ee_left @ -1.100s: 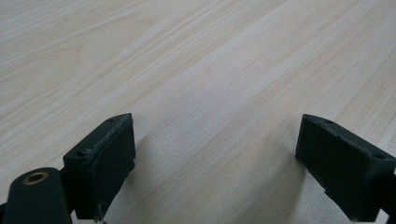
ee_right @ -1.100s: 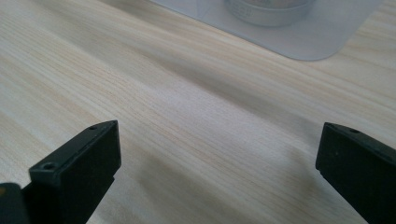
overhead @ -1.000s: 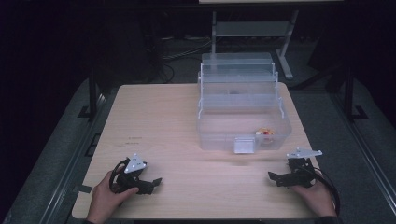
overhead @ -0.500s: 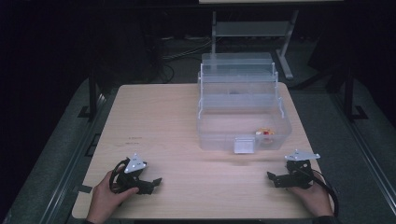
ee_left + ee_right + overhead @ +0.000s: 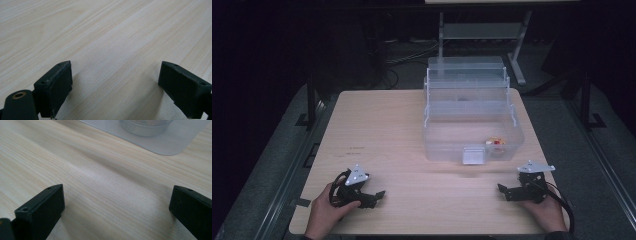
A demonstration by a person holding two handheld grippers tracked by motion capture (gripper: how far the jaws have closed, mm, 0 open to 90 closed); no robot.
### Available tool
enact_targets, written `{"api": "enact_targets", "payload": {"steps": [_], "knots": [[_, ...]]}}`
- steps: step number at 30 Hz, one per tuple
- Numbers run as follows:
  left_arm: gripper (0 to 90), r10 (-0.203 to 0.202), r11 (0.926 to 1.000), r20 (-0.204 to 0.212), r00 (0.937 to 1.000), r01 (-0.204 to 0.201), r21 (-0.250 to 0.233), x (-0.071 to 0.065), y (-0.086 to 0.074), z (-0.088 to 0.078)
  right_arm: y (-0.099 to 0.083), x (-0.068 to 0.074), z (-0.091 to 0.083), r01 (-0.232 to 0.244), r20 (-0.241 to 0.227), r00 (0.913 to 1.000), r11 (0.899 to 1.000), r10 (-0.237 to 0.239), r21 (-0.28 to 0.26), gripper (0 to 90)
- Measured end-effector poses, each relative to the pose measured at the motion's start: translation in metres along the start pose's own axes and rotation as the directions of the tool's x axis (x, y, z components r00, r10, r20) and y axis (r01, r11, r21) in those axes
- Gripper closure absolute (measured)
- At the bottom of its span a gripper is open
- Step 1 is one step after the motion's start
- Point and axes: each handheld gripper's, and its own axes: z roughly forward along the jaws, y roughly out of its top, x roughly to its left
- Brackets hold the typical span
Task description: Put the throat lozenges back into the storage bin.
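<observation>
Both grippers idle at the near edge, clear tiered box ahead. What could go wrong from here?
1. The clear box is see-through, so its front wall and latch are hard to judge; the right gripper might clip them.
2. The box looks light and may slide on the smooth table if pushed one-sided.
3. The left gripper lies farther from the box, so a two-handed hold could come late.

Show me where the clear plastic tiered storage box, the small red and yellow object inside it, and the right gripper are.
clear plastic tiered storage box [image 5: 447,145]: high view, front wall of the lowest tier.
small red and yellow object [image 5: 497,142]: high view, its middle.
right gripper [image 5: 502,190]: high view, between its open jaw tips.
</observation>
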Motion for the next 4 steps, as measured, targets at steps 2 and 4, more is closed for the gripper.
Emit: {"api": "enact_targets", "payload": {"steps": [2,4], "knots": [[11.2,0.0,1.0,0.0,1.0,0.0,0.0,0.0,0.0,0.0,0.0,0.0,0.0,0.0,0.0,1.0,1.0,0.0,0.0,0.0],[11.2,0.0,1.0,0.0,1.0,0.0,0.0,0.0,0.0,0.0,0.0,0.0,0.0,0.0,0.0,1.0,1.0,0.0,0.0,0.0]]}}
